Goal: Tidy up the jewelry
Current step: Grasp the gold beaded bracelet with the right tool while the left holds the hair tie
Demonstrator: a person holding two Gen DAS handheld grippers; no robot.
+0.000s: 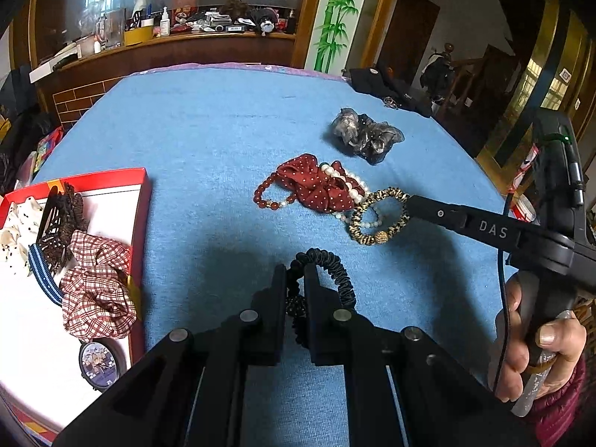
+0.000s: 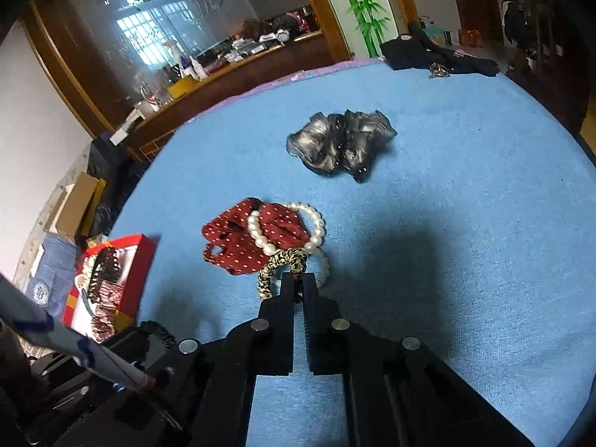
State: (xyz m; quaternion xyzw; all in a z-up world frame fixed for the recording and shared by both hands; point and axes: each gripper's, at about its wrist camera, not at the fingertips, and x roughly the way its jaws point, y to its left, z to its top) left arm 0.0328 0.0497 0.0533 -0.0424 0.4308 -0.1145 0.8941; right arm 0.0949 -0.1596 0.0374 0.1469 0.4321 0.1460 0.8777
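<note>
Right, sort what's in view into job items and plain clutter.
Job:
- black hair tie, in left gripper
- leopard-print hair tie, in right gripper
- red dotted scrunchie
- pearl bracelet
- red bead bracelet
- grey scrunchie
- red box

Clutter:
- black cloth
- shelf bottles

Matt blue cloth tbl cover (image 1: pixel 208 141), glossy pearls (image 2: pixel 283 234)

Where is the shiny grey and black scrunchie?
The shiny grey and black scrunchie lies alone on the blue tablecloth, beyond the red white-dotted scrunchie and white pearl bracelet, toward the table's far side in both wrist views.
</note>
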